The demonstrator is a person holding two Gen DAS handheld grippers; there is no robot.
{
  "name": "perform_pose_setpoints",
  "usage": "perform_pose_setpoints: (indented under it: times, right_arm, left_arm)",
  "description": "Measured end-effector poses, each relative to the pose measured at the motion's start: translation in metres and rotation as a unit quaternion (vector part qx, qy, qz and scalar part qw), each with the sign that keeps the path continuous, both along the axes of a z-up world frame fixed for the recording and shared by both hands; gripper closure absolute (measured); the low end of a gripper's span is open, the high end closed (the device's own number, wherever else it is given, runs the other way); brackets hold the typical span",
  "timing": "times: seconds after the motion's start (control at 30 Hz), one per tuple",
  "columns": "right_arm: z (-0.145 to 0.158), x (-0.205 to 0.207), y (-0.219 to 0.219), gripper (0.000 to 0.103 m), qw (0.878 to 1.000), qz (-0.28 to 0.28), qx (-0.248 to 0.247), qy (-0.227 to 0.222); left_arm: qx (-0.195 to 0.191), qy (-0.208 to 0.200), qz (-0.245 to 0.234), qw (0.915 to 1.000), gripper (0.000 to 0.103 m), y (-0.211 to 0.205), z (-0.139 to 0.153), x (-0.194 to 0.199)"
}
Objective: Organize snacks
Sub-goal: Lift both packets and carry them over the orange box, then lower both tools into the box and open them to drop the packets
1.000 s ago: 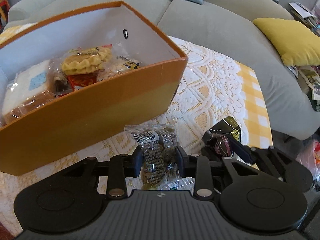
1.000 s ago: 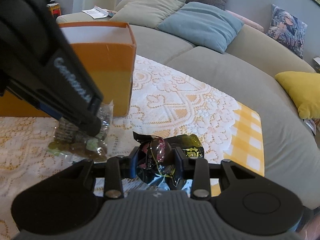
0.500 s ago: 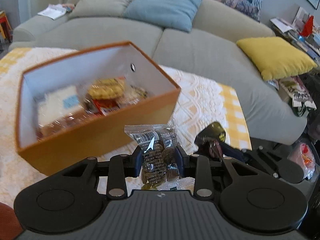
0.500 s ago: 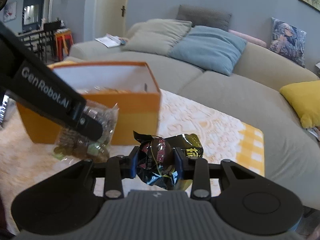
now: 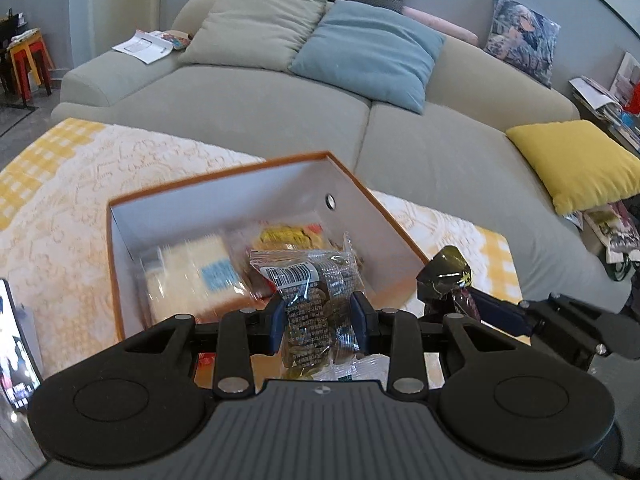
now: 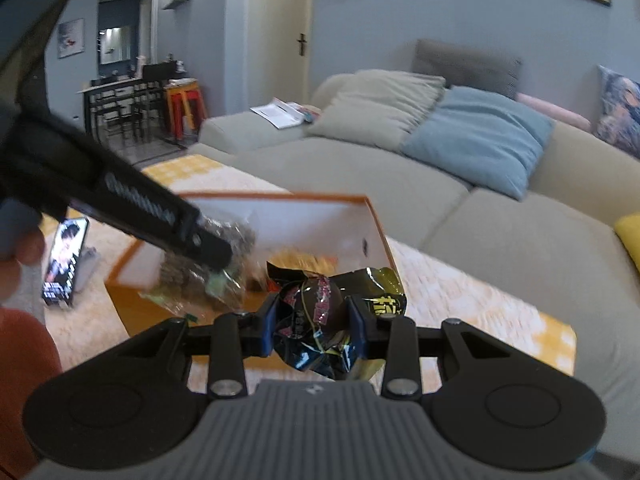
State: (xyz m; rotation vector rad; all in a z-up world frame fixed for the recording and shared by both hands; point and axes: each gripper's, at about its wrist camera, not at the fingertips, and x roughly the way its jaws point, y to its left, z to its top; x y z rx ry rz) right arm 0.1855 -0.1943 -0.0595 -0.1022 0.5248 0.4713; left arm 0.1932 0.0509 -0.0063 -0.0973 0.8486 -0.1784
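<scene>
Two snack packets hang over the orange box [image 5: 132, 312]: a clear cookie packet [image 5: 318, 300] clamped in the left gripper [image 5: 319, 322], and at its three o'clock a dark foil packet [image 6: 320, 320] pinched by the right gripper [image 6: 313, 328]. More snacks [image 5: 200, 276] lie inside; a phone [image 6: 66, 260] stands at nine o'clock.

A table covered by a cream lace cloth [image 5: 72, 184] over yellow-and-white check fills the middle and left of the left wrist view. On it, at frame centre, stands an open orange box [image 5: 114, 280] with white inside walls. A lit phone [image 6: 66, 260] is propped on the cloth at the left edge of the right wrist view.
</scene>
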Motion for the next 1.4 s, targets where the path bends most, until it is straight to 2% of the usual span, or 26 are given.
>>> perform_pose_setpoints:
  times: [0.2, 0.33, 0.47, 0.67, 0.87, 1.0, 1.17, 1.23, 1.37, 1.4]
  right_arm:
    - [0.01, 0.04, 0.021, 0.068, 0.999, 0.026, -0.018, 0.024]
    - [0.003, 0.071, 0.027, 0.068, 0.996, 0.036, -0.023, 0.075]
    - [-0.005, 0.099, 0.029, 0.068, 0.99, 0.045, -0.033, 0.13]
    - [-0.011, 0.126, 0.04, 0.068, 0.978, 0.069, -0.07, 0.186]
    - [-0.023, 0.146, 0.052, 0.068, 0.966, 0.083, -0.11, 0.217]
    - [-0.039, 0.156, 0.056, 0.069, 0.957, 0.084, -0.117, 0.25]
    - [-0.048, 0.155, 0.06, 0.069, 0.956, 0.085, -0.134, 0.246]
    - [-0.048, 0.156, 0.061, 0.068, 0.955, 0.087, -0.138, 0.249]
    - [-0.041, 0.155, 0.06, 0.067, 0.956, 0.091, -0.127, 0.247]
    - [-0.038, 0.154, 0.059, 0.064, 0.957, 0.092, -0.125, 0.244]
  left_arm:
    - [0.003, 0.009, 0.007, 0.9999, 0.065, 0.009, -0.006, 0.027]
    - [0.003, 0.036, 0.0, 0.9994, 0.065, 0.01, -0.022, 0.043]
    - [0.005, 0.076, -0.005, 0.9971, 0.065, 0.009, -0.041, 0.058]
    - [-0.022, 0.113, 0.0, 0.9933, 0.067, 0.014, -0.056, 0.075]
    - [-0.017, 0.136, 0.0, 0.9905, 0.068, 0.013, -0.069, 0.09]
    - [-0.01, 0.157, -0.001, 0.9876, 0.068, 0.013, -0.082, 0.096]
    - [-0.015, 0.173, -0.006, 0.9849, 0.066, 0.017, -0.091, 0.102]
    - [-0.012, 0.176, -0.007, 0.9843, 0.062, 0.016, -0.092, 0.103]
    - [0.007, 0.147, -0.017, 0.989, 0.052, 0.014, -0.079, 0.097]
    - [0.011, 0.138, -0.02, 0.9901, 0.049, 0.014, -0.074, 0.094]
